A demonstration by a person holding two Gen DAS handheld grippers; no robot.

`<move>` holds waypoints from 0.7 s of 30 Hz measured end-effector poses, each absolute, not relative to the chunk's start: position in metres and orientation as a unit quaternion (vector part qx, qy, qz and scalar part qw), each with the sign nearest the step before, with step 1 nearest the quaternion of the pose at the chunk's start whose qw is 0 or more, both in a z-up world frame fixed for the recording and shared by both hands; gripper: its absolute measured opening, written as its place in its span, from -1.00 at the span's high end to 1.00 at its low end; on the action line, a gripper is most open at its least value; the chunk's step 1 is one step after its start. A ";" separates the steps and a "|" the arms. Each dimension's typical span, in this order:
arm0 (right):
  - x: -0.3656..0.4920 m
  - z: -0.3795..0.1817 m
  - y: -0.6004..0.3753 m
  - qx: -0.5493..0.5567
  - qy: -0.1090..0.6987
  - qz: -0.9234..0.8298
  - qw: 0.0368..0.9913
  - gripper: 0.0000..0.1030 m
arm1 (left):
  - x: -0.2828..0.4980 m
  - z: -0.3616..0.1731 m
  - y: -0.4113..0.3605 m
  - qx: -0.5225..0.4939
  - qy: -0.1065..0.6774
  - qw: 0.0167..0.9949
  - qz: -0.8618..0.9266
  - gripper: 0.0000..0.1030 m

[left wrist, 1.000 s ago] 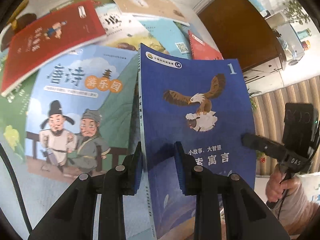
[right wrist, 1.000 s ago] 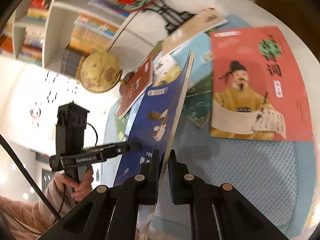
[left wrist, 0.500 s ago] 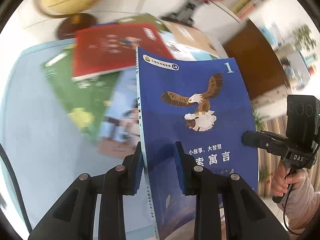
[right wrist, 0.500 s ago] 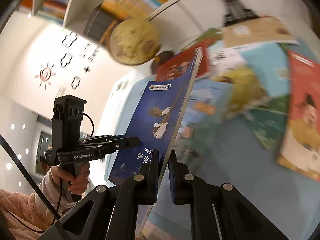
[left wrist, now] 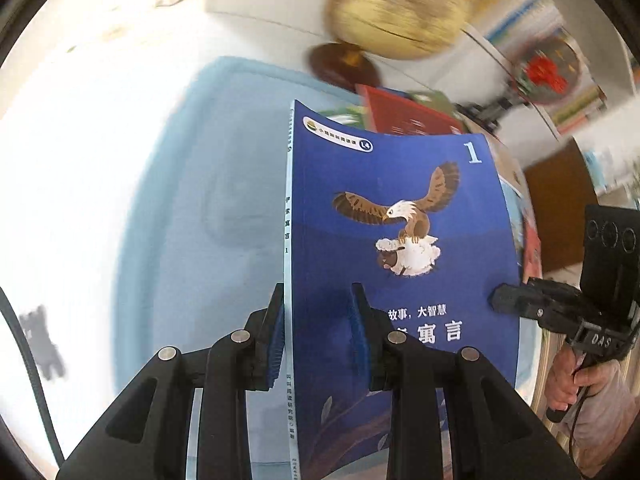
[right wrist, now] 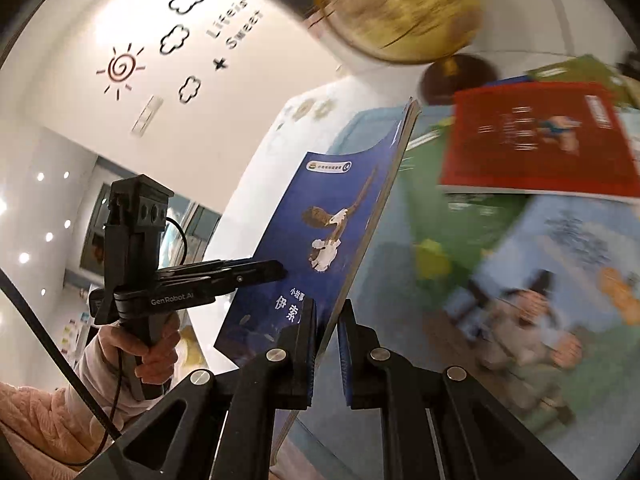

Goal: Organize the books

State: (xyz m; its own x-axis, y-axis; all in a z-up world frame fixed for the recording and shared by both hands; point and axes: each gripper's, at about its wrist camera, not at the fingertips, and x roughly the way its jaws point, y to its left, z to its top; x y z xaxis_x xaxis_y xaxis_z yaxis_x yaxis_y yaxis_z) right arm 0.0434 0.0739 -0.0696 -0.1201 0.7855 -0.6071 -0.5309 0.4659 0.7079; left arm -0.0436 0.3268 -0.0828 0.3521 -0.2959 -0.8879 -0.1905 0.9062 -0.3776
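Blue mat (left wrist: 168, 240) below; both grippers clamp upright blue book (left wrist: 400, 208).

The blue book (left wrist: 400, 248) has a deep blue cover with a brown, white-headed eagle over a white sheep and a pale numeral at its far right corner. Far right lies a red book (right wrist: 536, 140) over a green book (right wrist: 436, 216). The mat (left wrist: 168, 248) is light blue, the globe (left wrist: 396, 4) golden yellow on a dark brown base. Both black grippers carry blue pads (left wrist: 276, 336).
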 end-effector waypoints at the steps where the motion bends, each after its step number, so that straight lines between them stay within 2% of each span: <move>1: 0.042 -0.073 0.089 0.109 0.556 0.507 0.649 0.80 | -0.046 -0.087 0.337 -0.218 0.570 0.792 -0.026 0.49; 9: 0.032 -0.113 0.153 0.098 0.593 0.508 0.617 0.77 | -0.056 -0.132 0.398 -0.253 0.589 0.767 0.009 0.49; 21: 0.024 -0.165 0.181 0.078 0.641 0.474 0.599 0.77 | -0.057 -0.171 0.422 -0.255 0.608 0.749 0.066 0.42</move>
